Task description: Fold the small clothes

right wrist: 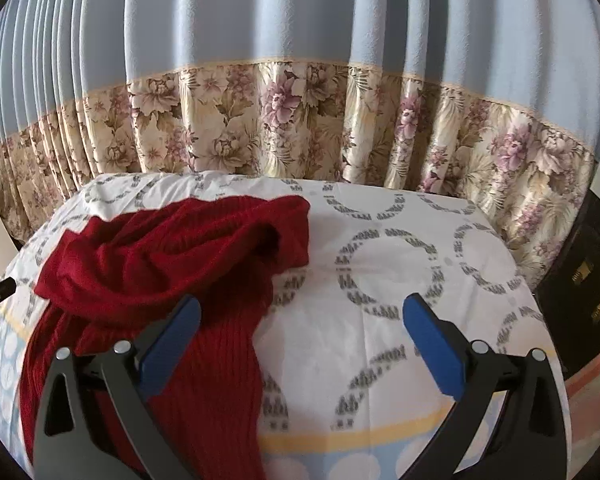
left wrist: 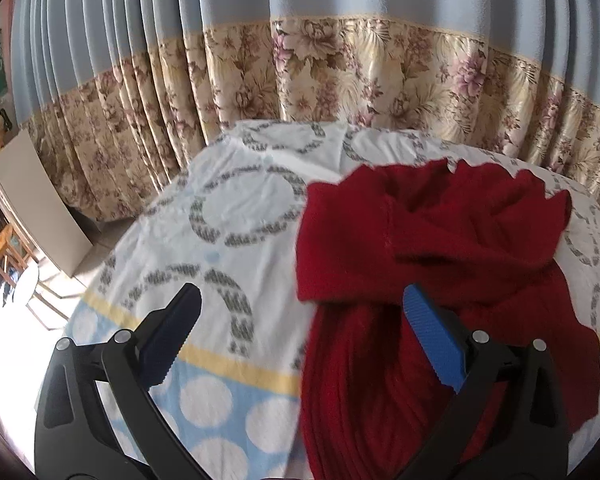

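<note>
A dark red ribbed knit garment (left wrist: 428, 248) lies rumpled on the white patterned cloth (left wrist: 240, 208), its far part folded back over itself. It also shows in the right wrist view (right wrist: 160, 264), at the left. My left gripper (left wrist: 302, 300) is open and empty, hovering over the garment's left edge, its right finger over the knit. My right gripper (right wrist: 300, 312) is open and empty, over the garment's right edge, its left finger over the knit and its right finger over the bare cloth (right wrist: 400, 264).
A blue curtain with a floral lower band (left wrist: 340, 72) hangs close behind the surface. A beige board (left wrist: 36, 208) and a wooden stool (left wrist: 8, 248) stand at the left. Dark furniture (right wrist: 588, 272) stands at the right.
</note>
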Demonstrator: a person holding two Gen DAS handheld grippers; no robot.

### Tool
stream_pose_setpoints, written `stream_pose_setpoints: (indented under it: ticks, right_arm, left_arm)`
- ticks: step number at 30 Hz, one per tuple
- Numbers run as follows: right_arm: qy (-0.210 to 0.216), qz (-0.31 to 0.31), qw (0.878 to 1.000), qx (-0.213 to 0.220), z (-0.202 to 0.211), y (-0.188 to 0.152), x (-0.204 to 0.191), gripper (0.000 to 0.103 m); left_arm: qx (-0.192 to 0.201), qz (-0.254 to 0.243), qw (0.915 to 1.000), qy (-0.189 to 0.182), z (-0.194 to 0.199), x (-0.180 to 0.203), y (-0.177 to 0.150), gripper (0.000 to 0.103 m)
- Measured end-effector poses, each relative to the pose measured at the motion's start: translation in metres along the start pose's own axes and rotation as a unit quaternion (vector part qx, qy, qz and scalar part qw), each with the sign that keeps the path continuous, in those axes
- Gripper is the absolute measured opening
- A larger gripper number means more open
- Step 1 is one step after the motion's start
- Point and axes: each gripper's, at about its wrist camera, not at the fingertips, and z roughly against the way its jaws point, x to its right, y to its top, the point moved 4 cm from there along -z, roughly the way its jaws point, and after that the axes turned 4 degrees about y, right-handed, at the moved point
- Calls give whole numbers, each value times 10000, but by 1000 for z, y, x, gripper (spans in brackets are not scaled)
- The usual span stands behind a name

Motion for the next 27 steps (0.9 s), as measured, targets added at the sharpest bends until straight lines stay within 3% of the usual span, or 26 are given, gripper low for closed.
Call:
stream_pose_setpoints:
  ticks: [11,22,23,24,25,27]
  right_arm:
    - [131,-158,9997,-119,-66,34,-10,101]
    - [312,-324,9952,-864,-158,37,-16,101]
    - [483,-360,9940,-915,-161,35,-17,92]
    - [747,-383,9919,-951,-162,31,-18,27]
    - [655,-339,9922,-1008,-163,29,-17,13]
    - [590,-308,9937,-905,-156,27,-13,12]
  left_arm:
    - [81,-45,10000,1,-43,-2,40,100]
    - [-192,-95,9994,284,-90,-16,49,100]
    - [-241,-109,9992,299,-93,-16,48,100]
    - [-270,-125,9991,307,-97,-16,47,100]
    - [-283,-139,9990,332,-100,-16,46,100]
    - [-357,-187,9986,347,-107,-15,44,100]
